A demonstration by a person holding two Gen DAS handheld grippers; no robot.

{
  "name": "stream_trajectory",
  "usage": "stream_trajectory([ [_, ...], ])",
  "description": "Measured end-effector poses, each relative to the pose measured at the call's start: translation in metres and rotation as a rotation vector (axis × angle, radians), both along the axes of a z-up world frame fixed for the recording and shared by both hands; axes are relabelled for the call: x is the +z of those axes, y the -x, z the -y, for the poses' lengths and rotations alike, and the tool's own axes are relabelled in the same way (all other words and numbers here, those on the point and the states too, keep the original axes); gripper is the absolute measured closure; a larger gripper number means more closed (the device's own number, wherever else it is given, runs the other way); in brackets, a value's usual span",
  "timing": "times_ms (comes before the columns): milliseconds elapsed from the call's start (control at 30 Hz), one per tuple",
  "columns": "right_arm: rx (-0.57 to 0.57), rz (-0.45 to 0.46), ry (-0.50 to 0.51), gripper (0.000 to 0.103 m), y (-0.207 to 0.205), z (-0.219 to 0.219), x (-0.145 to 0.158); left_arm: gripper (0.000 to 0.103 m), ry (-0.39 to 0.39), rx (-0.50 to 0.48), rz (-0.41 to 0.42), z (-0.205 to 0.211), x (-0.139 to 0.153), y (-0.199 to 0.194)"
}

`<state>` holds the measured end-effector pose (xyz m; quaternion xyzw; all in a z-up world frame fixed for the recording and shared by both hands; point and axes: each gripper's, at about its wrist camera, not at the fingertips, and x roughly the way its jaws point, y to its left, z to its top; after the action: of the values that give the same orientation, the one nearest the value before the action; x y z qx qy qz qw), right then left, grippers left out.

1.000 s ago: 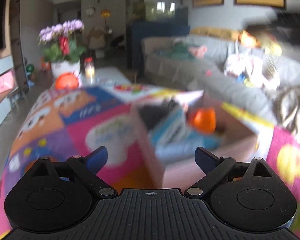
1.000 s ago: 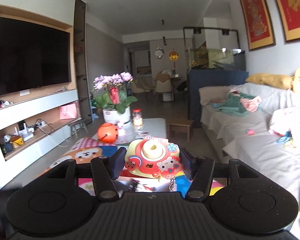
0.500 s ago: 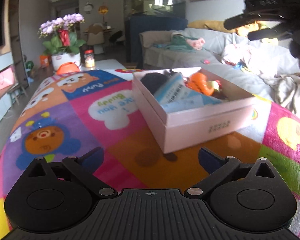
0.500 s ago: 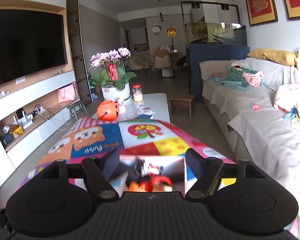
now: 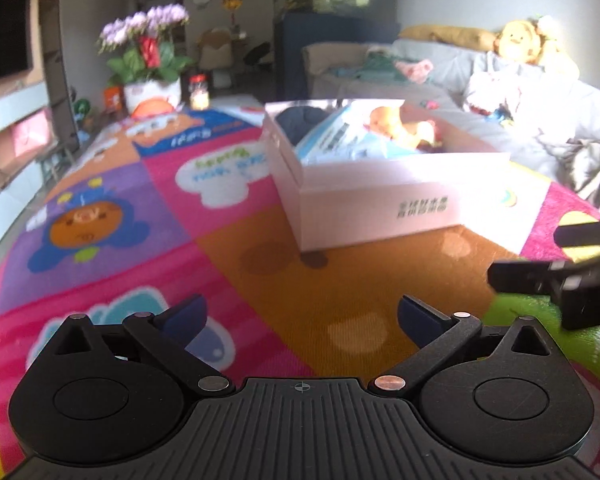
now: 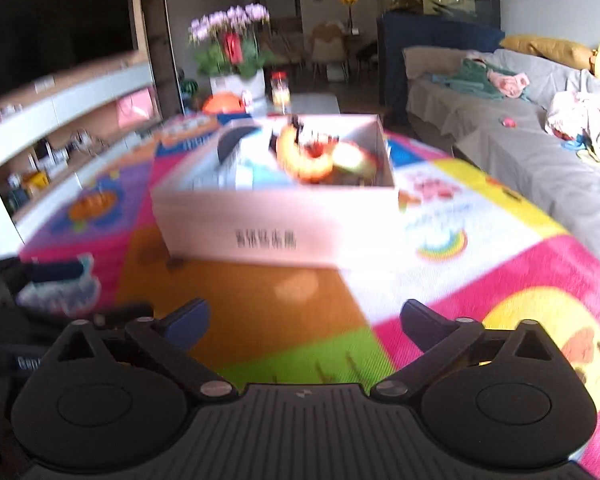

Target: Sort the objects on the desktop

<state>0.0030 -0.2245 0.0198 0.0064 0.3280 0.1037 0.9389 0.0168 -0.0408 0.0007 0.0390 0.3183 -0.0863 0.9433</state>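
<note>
The left tongs (image 5: 300, 314) stand wide apart with nothing between their blue pads, hovering low over the orange patch of the desk (image 5: 324, 292). The desk is covered by a woven, short-pile cloth printed in bright squares of pink, purple, orange and green with cartoon animals and clouds. The right tongs (image 6: 305, 318) are also spread wide and empty, their jaws having just been opening; they hang over the green and orange squares. Both pairs of tongs are matte black plastic with ribbed bodies, round pivot housings and small metal pins.

Ahead of both sits the box (image 5: 380, 196), a rectangular pale pink cardboard carton with smooth flat walls, an open top and dark printed characters on its near side. It rests on the cloth, well apart from either pair of tongs. Inside lie a round orange and red plastic toy (image 6: 308, 156), a flat white and blue printed packet (image 5: 340, 136) leaning at a slant, and a dark rounded thing (image 5: 300, 120) at the far left corner; blur hides their finer detail.

Beyond the desk stands a white pot of purple orchids (image 5: 148, 48), and a grey fabric sofa (image 6: 520, 140) runs along the right.
</note>
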Motion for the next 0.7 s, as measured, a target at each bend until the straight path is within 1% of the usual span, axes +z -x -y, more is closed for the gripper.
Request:
stream_trajectory([
  [67,0.003,-0.013,0.021,0.0,-0.001,-0.007,-0.01,0.0,0.018,0.053,-0.014,-0.002,-0.003,-0.003],
  [100,0.006,-0.025,0.034,0.0,-0.005,-0.011,-0.013,0.0,0.008,0.1,-0.02,-0.002,-0.004,-0.005],
  [200,0.03,-0.089,0.071,0.0,-0.018,-0.023,-0.025,0.0,-0.005,0.176,-0.049,-0.005,-0.008,-0.011],
  [267,0.032,-0.084,0.102,0.0,-0.022,-0.029,-0.029,0.0,0.0,0.205,-0.051,-0.007,-0.008,-0.013],
  [400,0.034,-0.08,0.083,0.0,-0.024,-0.024,-0.029,0.0,-0.001,0.21,-0.047,-0.007,-0.008,-0.012],
  [533,0.042,-0.024,0.07,0.0,-0.012,-0.018,-0.03,0.0,0.003,0.209,-0.049,-0.008,-0.008,-0.012],
  [633,0.03,-0.015,0.086,0.0,-0.008,-0.02,-0.03,0.0,0.004,0.209,-0.049,-0.008,-0.008,-0.012],
  [700,0.029,-0.016,0.077,0.0,-0.009,-0.019,-0.029,0.0,0.004,0.21,-0.049,-0.008,-0.008,-0.012],
])
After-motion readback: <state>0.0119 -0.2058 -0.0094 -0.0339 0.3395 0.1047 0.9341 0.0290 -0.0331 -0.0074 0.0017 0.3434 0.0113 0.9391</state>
